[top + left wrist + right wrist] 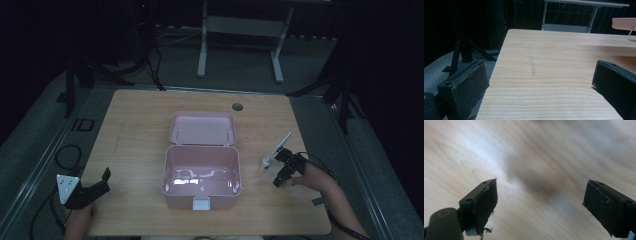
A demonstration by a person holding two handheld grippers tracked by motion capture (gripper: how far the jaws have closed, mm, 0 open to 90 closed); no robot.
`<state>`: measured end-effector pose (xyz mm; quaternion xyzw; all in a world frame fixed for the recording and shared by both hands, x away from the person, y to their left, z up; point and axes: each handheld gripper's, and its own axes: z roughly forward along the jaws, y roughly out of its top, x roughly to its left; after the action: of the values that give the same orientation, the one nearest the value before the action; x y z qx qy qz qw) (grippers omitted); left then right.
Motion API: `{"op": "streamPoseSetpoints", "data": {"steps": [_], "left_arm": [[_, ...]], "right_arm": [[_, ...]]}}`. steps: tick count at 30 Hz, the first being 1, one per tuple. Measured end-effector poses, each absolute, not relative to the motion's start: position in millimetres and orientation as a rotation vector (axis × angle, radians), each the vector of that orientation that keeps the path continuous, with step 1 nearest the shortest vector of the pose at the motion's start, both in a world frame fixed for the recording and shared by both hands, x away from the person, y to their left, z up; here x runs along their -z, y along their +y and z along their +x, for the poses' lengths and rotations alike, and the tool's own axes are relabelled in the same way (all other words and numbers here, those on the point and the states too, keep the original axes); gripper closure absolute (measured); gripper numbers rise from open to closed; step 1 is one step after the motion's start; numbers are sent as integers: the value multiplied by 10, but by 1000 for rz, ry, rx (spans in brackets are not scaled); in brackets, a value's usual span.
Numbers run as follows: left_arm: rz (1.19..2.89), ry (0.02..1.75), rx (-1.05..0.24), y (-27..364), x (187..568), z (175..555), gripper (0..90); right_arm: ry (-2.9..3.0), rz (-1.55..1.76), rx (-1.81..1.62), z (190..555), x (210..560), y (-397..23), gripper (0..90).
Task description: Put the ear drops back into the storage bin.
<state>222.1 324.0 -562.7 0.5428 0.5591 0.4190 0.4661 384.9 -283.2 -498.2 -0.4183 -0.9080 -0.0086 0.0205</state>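
A pink plastic box [202, 172] stands open in the middle of the wooden table [140, 130], its lid [202, 128] folded back flat behind it. The box looks empty inside. A white toothbrush-like tool [276, 150] lies to the right of the box. My right gripper [281, 168] hangs just below and right of that tool, jaws wide apart over bare wood [539, 182], with nothing between them. My left gripper [95, 187] rests at the table's front left corner, open and empty, pointing across the table [554, 75].
A round cable hole [237, 106] sits near the table's far edge. Cables [67, 156] lie on the floor to the left. A white desk frame [240, 45] stands beyond the table. The pink lid's edge [624, 23] shows at upper right in the left gripper view.
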Motion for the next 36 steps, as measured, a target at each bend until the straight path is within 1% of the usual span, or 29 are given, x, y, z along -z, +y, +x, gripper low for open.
{"op": "streamPoseSetpoints", "data": {"steps": [6,12,15,17,19,21,23,25,26,29,34,36], "left_arm": [[1333,1373,-1028,3240,5627,2222,5],[1333,1372,-1027,3240,5627,2222,5],[1334,1371,-1026,3240,5627,2223,5],[1335,1370,-1027,3240,5627,2222,5],[1336,1370,-1027,3239,5627,2222,5],[1338,1369,-1028,3239,5627,2221,5],[1338,1369,-1028,3239,5627,2222,5],[1340,1369,-1027,3240,5626,2223,5],[1340,1369,-1027,3239,5626,2223,5],[1341,1368,-1027,3238,5626,2223,5],[1341,1366,-1027,3237,5627,2222,5],[1341,1366,-1027,3237,5627,2222,5]], "right_arm": [[-2816,-1327,70,3973,4904,-2758,117],[-2813,-1320,69,4076,4870,-2663,138],[-2807,-1285,69,4126,4863,-2583,195],[-2808,-1278,58,4147,4871,-2550,197],[-2813,-1281,44,4179,4872,-2521,227],[-2795,-1272,50,4217,4882,-2501,233],[-2788,-1276,35,4258,4902,-2483,276],[-2780,-1269,14,4294,4925,-2461,283],[-2779,-1270,6,4318,4935,-2447,310],[-2784,-1276,4,4346,4943,-2423,335],[-2792,-1247,-24,4388,4976,-2324,442],[-2796,-1239,-32,4387,4985,-2313,445]]}}
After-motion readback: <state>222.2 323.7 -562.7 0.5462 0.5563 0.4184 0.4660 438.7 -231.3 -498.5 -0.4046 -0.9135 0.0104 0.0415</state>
